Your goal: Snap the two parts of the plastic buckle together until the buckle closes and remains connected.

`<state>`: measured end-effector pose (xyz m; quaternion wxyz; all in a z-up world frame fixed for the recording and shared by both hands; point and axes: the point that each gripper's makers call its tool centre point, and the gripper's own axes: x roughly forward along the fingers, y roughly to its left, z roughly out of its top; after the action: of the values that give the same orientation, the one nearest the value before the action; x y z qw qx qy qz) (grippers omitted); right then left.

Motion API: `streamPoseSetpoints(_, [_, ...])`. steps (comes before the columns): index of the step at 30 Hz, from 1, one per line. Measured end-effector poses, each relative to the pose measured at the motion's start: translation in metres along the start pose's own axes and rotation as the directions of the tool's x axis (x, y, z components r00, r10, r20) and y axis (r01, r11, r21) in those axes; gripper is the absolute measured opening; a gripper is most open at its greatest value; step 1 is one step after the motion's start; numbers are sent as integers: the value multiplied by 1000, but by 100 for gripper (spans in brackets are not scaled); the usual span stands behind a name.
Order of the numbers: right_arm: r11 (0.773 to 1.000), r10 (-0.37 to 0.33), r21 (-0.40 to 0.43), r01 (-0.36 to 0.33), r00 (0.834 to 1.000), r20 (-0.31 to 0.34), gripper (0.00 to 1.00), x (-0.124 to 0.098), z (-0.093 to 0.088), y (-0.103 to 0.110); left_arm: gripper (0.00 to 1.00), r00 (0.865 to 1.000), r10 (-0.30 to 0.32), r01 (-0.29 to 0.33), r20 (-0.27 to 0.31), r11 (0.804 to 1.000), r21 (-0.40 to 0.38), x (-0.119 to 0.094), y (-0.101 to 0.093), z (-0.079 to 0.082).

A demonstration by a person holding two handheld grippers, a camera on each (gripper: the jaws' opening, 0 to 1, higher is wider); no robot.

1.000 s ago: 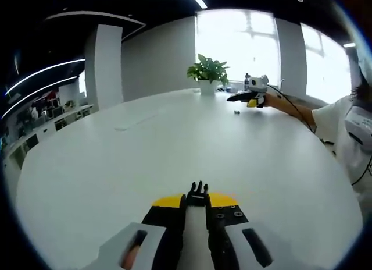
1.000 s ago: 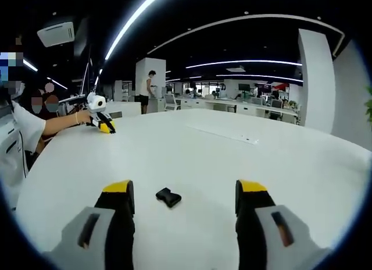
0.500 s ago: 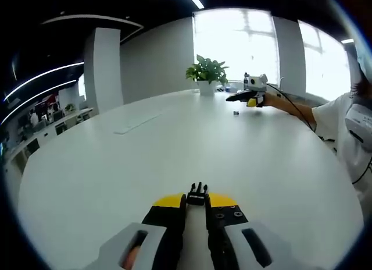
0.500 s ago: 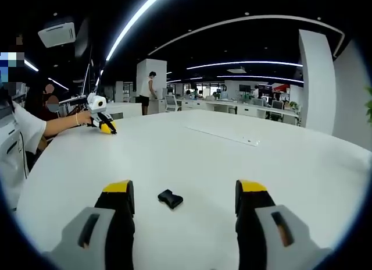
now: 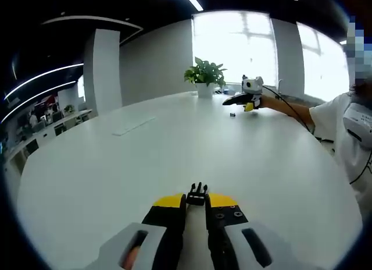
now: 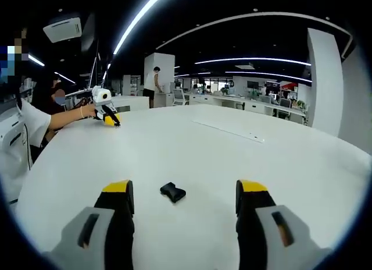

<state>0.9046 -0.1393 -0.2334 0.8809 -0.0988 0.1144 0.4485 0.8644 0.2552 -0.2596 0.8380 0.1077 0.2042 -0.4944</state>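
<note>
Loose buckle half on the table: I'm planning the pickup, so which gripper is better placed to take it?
The right gripper: its jaws stand open with the loose buckle half lying between them. The left gripper is already shut on the pronged half.

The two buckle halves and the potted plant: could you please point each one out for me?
Pronged buckle half (image 5: 197, 195), left gripper view, on its prongs above the jaws.
Loose buckle half (image 6: 172, 192), right gripper view, on its black body.
Potted plant (image 5: 204, 74), left gripper view, on its leaves.
</note>
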Motion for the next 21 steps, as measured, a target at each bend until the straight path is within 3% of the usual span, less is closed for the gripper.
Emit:
streamPoseSetpoints(6, [999,32,-33,-32,999,2,72,2,1,2,12,1000,-15,15,27,1000,-9,-3,-4,4])
streamPoseSetpoints(12, [995,80,-47,-83,995,-53,70,8,-8,7,12,999,-17,17,46,1000,-6,-6,-6,8])
streamPoseSetpoints(21, [995,93,-34,-96,993,-75,60,12,-14,6,12,999,-14,14,45,1000,-3,-5,-9,5])
